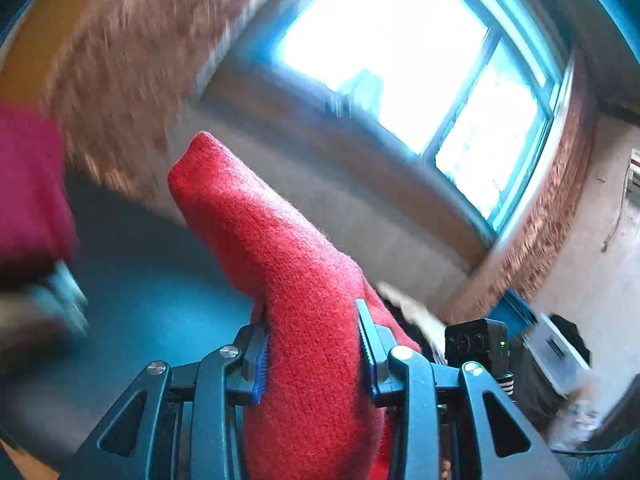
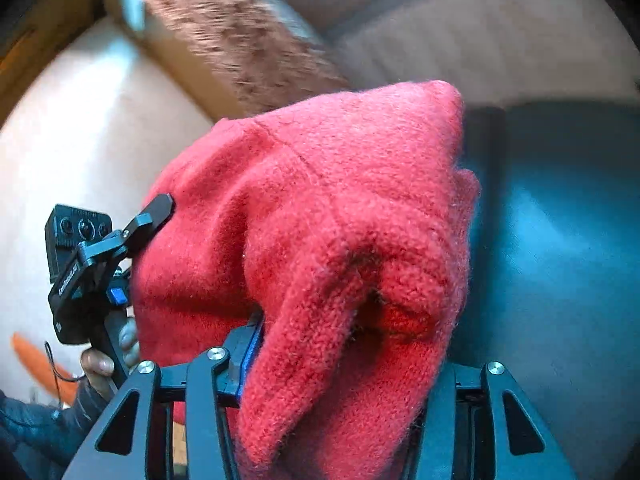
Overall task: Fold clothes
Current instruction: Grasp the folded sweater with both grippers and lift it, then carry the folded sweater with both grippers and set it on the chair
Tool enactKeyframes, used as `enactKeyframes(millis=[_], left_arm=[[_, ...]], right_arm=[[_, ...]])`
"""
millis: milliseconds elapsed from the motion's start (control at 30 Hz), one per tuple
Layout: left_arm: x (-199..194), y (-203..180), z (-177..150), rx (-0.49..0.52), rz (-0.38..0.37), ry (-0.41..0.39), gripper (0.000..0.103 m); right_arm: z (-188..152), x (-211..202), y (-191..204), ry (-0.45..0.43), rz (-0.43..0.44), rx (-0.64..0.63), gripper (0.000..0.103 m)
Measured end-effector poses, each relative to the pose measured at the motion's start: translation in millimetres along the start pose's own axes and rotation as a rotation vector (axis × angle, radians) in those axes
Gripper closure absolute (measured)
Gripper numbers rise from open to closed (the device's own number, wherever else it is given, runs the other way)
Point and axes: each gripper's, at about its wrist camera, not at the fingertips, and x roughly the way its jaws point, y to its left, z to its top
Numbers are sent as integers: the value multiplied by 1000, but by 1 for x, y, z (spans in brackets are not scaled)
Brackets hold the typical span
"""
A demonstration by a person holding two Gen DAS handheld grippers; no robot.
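A red knitted sweater (image 1: 248, 220) rises between the fingers of my left gripper (image 1: 312, 320), which is shut on a thick fold of it. In the right wrist view a bunched part of the same sweater (image 2: 320, 184) fills the middle, and my right gripper (image 2: 344, 344) is shut on it. Its left blue pad (image 2: 252, 344) presses the knit, while the cloth hides the right finger. A hand holds the left gripper (image 2: 148, 220) at the sweater's left edge. At the left of the left wrist view the right gripper (image 1: 60, 304) is a blur under more red cloth (image 1: 28, 184).
A blue surface (image 1: 160, 280) lies below the lifted sweater, also in the right wrist view (image 2: 560, 240). Behind are a bright window (image 1: 400, 60) and brown patterned curtains (image 1: 120, 60). A pale storage box (image 1: 560, 352) stands at the right. A black camera box (image 1: 476, 344) sits beside the left gripper.
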Motion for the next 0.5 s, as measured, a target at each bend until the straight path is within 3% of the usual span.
enactKeyframes(millis=[167, 233, 367, 467, 500], left_arm=[[-81, 13, 79, 80, 119, -241, 68], [-110, 34, 112, 51, 191, -321, 68], [-153, 98, 149, -103, 362, -403, 68], [-167, 166, 148, -267, 521, -408, 68], [-166, 199, 141, -323, 619, -377, 68]], right_arm=[[89, 49, 89, -39, 146, -202, 53], [125, 74, 127, -50, 201, -275, 53], [183, 147, 191, -10, 277, -353, 52], [199, 222, 219, 90, 297, -361, 52], [197, 248, 225, 133, 287, -373, 52]])
